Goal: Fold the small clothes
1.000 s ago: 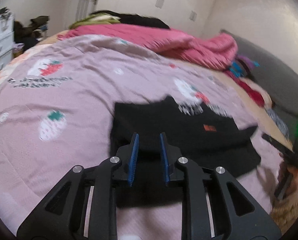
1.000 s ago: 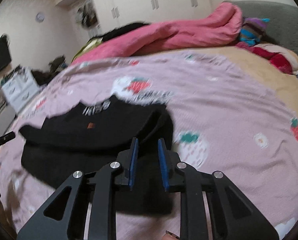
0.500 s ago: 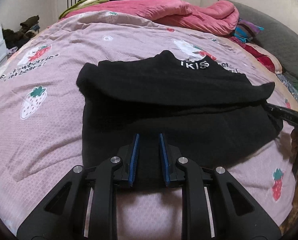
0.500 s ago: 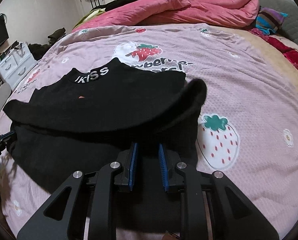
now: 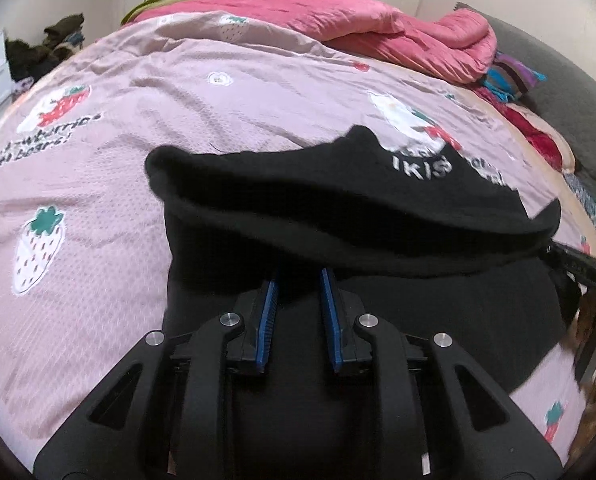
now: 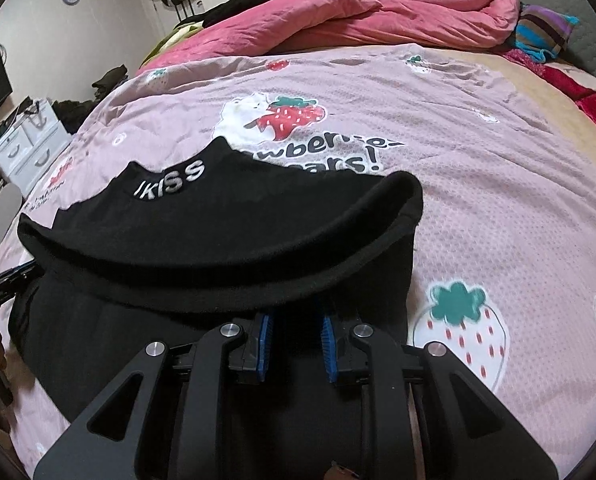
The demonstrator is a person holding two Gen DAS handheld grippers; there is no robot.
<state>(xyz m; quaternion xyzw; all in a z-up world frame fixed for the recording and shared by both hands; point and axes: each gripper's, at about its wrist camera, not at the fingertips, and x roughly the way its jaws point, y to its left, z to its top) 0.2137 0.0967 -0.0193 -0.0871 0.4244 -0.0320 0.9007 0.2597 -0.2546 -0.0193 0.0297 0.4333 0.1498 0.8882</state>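
A black garment [image 5: 338, 216] with white "KISS" lettering at its collar [image 5: 422, 168] lies on a pink strawberry-print bed sheet [image 5: 218, 112]. My left gripper [image 5: 298, 276] is shut on the garment's near edge, which curls up as a raised lip over the fingertips. In the right wrist view, the same garment [image 6: 218, 232] shows its collar [image 6: 170, 184] at the far left. My right gripper [image 6: 296, 316] is likewise shut on the lifted edge, its tips hidden under the lip. The lower layer of the garment lies flat below both grippers.
A bunched pink quilt [image 5: 378, 28] lies across the far side of the bed, with striped cloth [image 6: 542, 32] and red fabric at the right. White drawers [image 6: 30, 144] stand off the bed at the left. A grey headboard [image 5: 558, 92] borders the right.
Both grippers have carried the garment's near edge forward, so the raised lip now sits closer to the collar and covers more of the lower layer.
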